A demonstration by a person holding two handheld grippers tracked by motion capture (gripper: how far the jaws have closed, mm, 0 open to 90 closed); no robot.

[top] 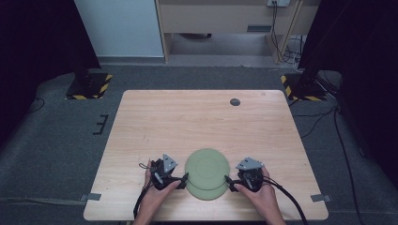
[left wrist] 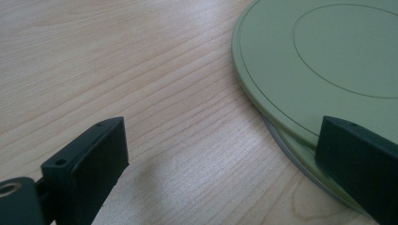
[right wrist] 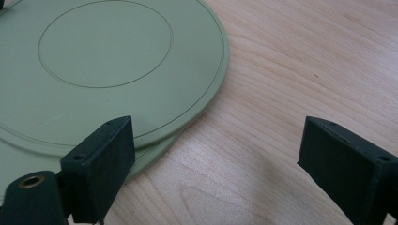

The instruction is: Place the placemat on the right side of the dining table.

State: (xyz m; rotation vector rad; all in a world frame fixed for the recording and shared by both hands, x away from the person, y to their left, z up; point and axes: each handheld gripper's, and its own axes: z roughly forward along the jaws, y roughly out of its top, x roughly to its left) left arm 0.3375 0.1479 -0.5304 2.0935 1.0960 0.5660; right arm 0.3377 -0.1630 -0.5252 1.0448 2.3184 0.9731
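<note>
Plates [top: 207, 168] stacked, lower plate [right wrist: 155, 154] mostly hidden

Left tongs [top: 184, 177]: black body, grey three-cornered plate on top, black cable trailing off.
Right tongs [top: 228, 180]: black, same grey plate, thick black cable.
Jaws: flat black blocks with squared ends and small screw holes; a brass-coloured socket sits at the base.
Person: bare hands and forearms, no sleeves.

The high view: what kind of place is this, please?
Probably a lab or recording workspace: a plain wooden table on grey carpet, stand bases with hazard stripes, and loose cables on the floor.
</note>
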